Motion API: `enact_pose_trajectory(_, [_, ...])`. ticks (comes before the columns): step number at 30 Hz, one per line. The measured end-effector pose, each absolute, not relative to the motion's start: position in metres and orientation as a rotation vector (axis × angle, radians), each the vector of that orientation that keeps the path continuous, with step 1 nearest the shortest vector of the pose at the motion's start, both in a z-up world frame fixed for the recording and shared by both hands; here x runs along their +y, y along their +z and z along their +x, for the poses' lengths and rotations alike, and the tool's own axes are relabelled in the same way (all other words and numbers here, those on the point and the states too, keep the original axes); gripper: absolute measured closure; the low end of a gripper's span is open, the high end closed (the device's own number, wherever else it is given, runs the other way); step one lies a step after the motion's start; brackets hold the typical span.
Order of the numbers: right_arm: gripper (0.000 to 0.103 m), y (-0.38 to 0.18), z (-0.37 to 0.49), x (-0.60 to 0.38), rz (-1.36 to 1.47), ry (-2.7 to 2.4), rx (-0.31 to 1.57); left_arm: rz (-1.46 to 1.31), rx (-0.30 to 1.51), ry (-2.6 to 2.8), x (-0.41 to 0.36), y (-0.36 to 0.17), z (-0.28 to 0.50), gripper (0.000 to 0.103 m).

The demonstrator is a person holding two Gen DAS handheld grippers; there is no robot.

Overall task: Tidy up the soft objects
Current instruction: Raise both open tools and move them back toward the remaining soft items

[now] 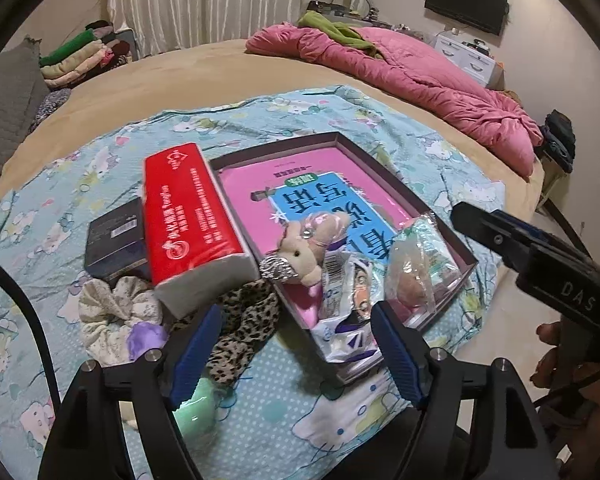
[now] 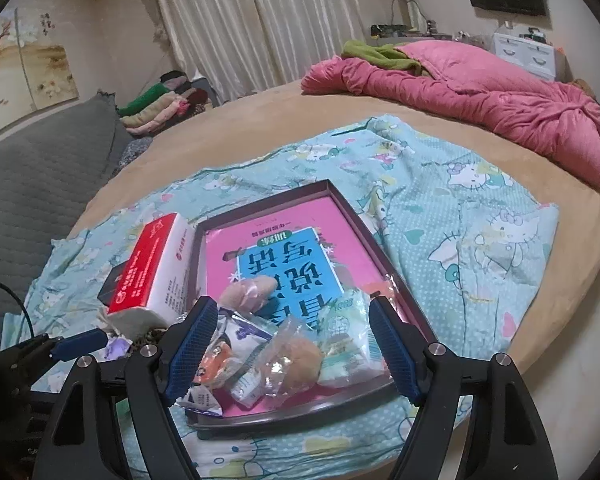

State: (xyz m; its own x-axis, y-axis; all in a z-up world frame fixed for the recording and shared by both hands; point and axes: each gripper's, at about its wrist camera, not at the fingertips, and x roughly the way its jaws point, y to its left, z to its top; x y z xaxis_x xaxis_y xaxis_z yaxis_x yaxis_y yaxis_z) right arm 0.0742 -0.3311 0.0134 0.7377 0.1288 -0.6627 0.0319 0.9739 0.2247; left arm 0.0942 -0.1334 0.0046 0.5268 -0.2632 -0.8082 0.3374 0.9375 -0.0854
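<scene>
Tray [image 2: 364, 224]: shallow box on the cartoon bedsheet [image 2: 460, 208], gathering small soft items.
Plush toy [image 1: 300, 246]: lies inside the tray beside snack packets [image 2: 276, 360].
Scrunchies [image 1: 116, 300]: outside the tray, unsorted.
Left gripper [image 1: 296, 348]: spread, empty.
Right gripper [image 2: 292, 344]: spread, empty.

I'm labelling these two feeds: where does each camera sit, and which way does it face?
Left wrist: on the left tool, angled down at the bed; red tissue pack, scrunchies; the right tool and a hand show.
Right wrist: on the right tool, angled down over the tray of snack packets; the left tool's tip shows.
Shared: tray, pink book, tissue pack, pink quilt.
</scene>
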Motion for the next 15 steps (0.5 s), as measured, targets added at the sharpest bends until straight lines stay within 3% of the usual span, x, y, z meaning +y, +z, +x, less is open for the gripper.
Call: enact_pose_trajectory(15, [0.024,0.045,0.067,-0.302,0.178,0.109,0.687,0.047,0.914,-0.287,-0.084,0.031,0.092,0.023])
